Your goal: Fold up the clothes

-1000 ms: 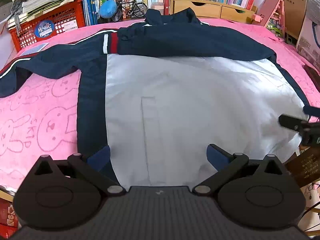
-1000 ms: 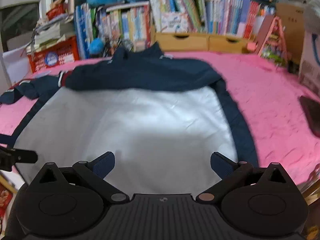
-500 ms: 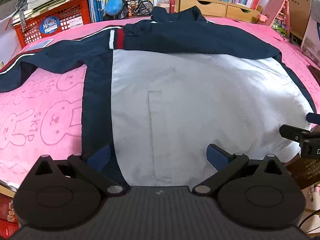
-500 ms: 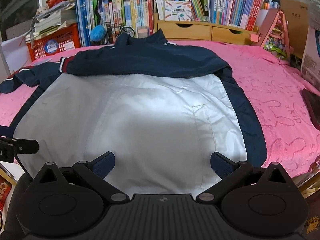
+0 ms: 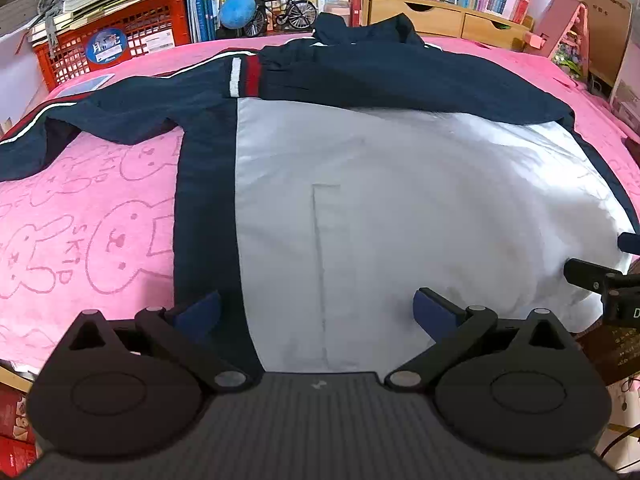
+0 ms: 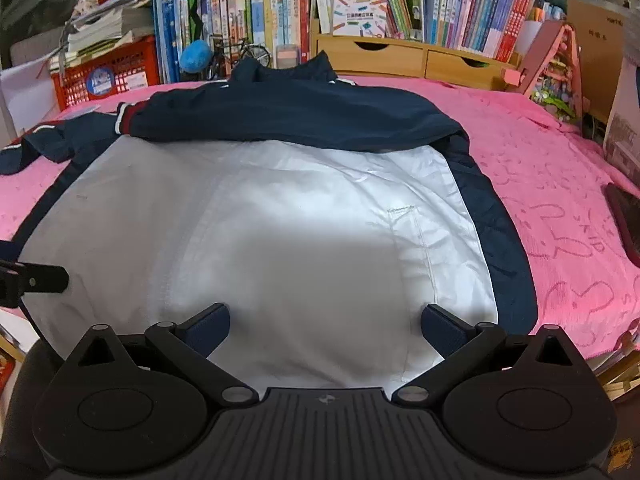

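Observation:
A navy jacket [image 5: 400,92] lies spread on the pink blanket with its white lining [image 5: 400,208] facing up. One sleeve with a red and white cuff [image 5: 244,77] is folded across the top; the other sleeve [image 5: 60,128] stretches out to the left. My left gripper [image 5: 316,312] stands open over the lower left of the lining, near the navy front band [image 5: 204,220]. My right gripper [image 6: 325,326] stands open over the lower right of the white lining [image 6: 300,220], nothing between its fingers. The jacket's collar [image 6: 280,70] points toward the bookshelf.
The pink rabbit-print blanket [image 5: 80,240] covers the table. A red crate [image 5: 112,48] of books stands at the back left, wooden drawers [image 6: 400,58] and rows of books behind. A dark flat object [image 6: 626,220] lies at the right edge. A blue ball [image 5: 238,4] and toy bicycle sit behind.
Both grippers have drawn back slightly toward the jacket's near hem and steadied. The jacket has not moved; both stay open.

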A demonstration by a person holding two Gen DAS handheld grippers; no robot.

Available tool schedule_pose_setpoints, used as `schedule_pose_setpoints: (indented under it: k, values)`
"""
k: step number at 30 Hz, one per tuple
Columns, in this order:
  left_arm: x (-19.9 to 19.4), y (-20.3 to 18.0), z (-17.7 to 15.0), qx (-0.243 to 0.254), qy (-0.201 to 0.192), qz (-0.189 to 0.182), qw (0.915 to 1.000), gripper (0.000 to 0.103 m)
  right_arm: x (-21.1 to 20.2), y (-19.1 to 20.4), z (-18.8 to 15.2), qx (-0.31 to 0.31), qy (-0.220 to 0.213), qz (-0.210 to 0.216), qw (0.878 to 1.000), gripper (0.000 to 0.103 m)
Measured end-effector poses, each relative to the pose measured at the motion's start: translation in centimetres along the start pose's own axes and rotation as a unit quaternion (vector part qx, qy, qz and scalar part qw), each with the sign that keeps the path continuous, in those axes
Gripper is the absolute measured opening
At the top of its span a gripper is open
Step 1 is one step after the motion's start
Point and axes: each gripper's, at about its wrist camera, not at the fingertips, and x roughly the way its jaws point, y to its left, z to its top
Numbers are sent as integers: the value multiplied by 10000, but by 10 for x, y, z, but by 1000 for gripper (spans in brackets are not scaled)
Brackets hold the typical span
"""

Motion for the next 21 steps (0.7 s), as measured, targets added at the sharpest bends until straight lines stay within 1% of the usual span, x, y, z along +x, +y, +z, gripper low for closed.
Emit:
schedule_pose_setpoints:
  k: [3, 6, 9, 11, 15, 17, 18, 20, 21]
  values:
    - [0, 5, 3, -14, -62, 28, 10000, 103, 0, 0, 2, -7, -61, -17, 10000, 103]
    - [-3, 22, 15, -77, -267, 181, 9995, 103, 7, 1, 16, 18, -334, 17, 9994, 103]
    - [-4, 54, 31, -414, -435, 505, 9969, 103, 16, 1, 31, 45, -648, 59, 9979, 103]
    - [-2, 84, 41, -745, -517, 791, 9927, 103, 22, 2, 41, 64, -857, 87, 9963, 103]
    - [10, 144, 61, -1453, -702, 1292, 9784, 103, 33, 3, 62, 100, -1274, 142, 9917, 103]
    - [18, 171, 72, -1761, -788, 1556, 9688, 103, 47, 9, 71, 45, -1269, 176, 9918, 103]
    - [24, 185, 78, -1936, -845, 1691, 9627, 103, 56, 13, 75, 4, -1228, 193, 9922, 103]
    - [32, 213, 84, -2345, -993, 1841, 9493, 103, 73, 21, 83, -77, -1148, 229, 9931, 103]
    - [35, 226, 86, -2656, -1072, 1866, 9398, 103, 81, 25, 88, -118, -1107, 246, 9935, 103]
